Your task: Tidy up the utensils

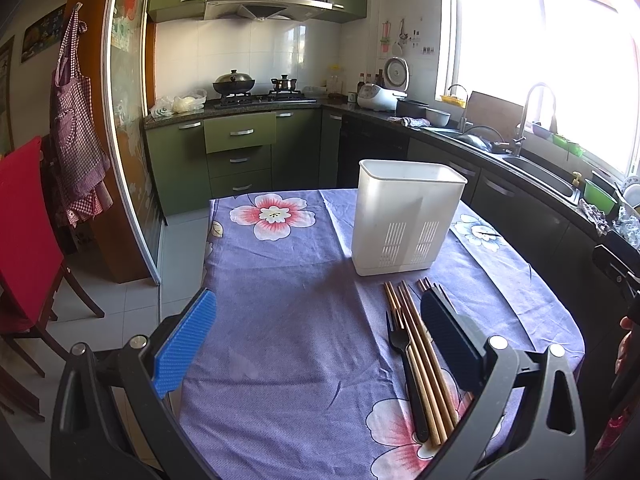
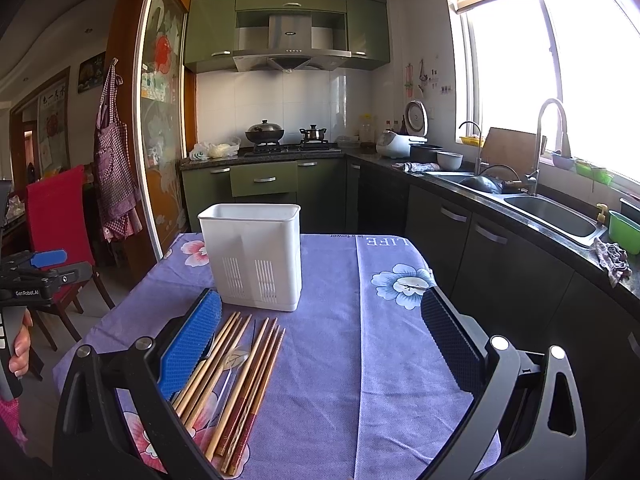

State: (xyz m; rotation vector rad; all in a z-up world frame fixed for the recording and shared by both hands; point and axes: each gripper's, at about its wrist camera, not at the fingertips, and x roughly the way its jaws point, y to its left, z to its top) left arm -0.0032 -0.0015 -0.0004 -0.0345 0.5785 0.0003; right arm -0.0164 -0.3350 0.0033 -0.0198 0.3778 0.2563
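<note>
I am hovering both hand-held grippers, left hand-held gripper (image 1: pixel 316 340) and right hand-held gripper (image 2: pixel 320 344), spread and empty over the tabletop (image 2: pixel 340 360). The chopsticks (image 2: pixel 236 376) and black fork (image 1: pixel 404 364) are lying bunched before the white holder (image 2: pixel 256 256); pinching several could scatter them.

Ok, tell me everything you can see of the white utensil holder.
The white utensil holder looks like matte plastic: a tall rectangular bin with rounded corners, an open top and two slotted drain panels low on its front. It stands upright on the purple floral tablecloth, just beyond the chopsticks. Neither gripper touches it; nothing sticks out.
</note>
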